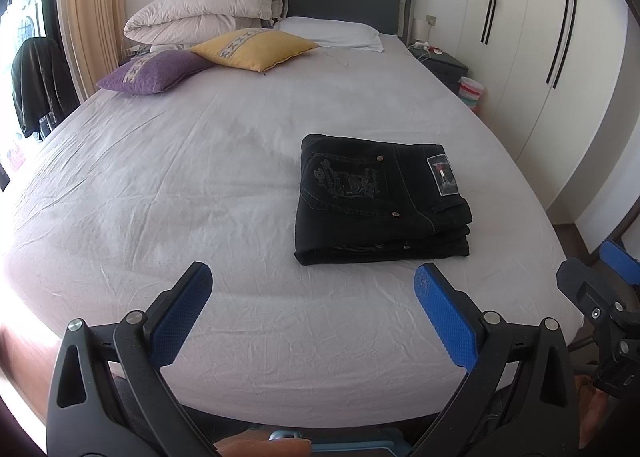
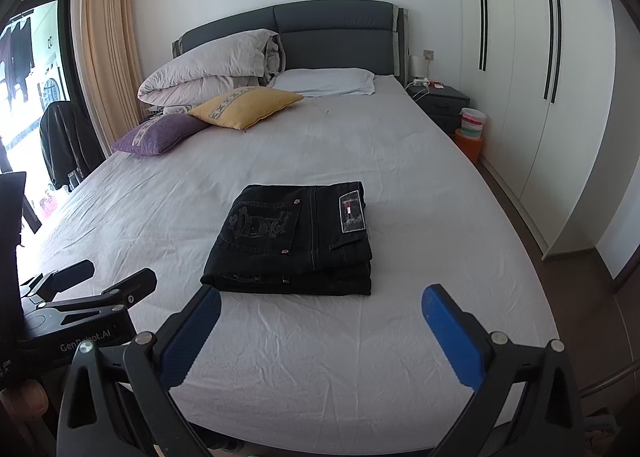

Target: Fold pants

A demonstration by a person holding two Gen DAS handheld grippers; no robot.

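Black denim pants (image 1: pixel 382 199), folded into a compact rectangular stack, lie on the pale grey bed sheet (image 1: pixel 200 185), ahead of both claws and touching neither. Left gripper (image 1: pixel 314 285): blue-padded fingers spread wide, holding nothing. Right gripper (image 2: pixel 322 307): likewise spread and unloaded.

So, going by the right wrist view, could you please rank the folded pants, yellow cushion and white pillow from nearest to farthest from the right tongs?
1. Folded pants, just ahead of the open right tongs, mid-bed.
2. Yellow cushion, farther up, left of centre.
3. White pillow, against the headboard.
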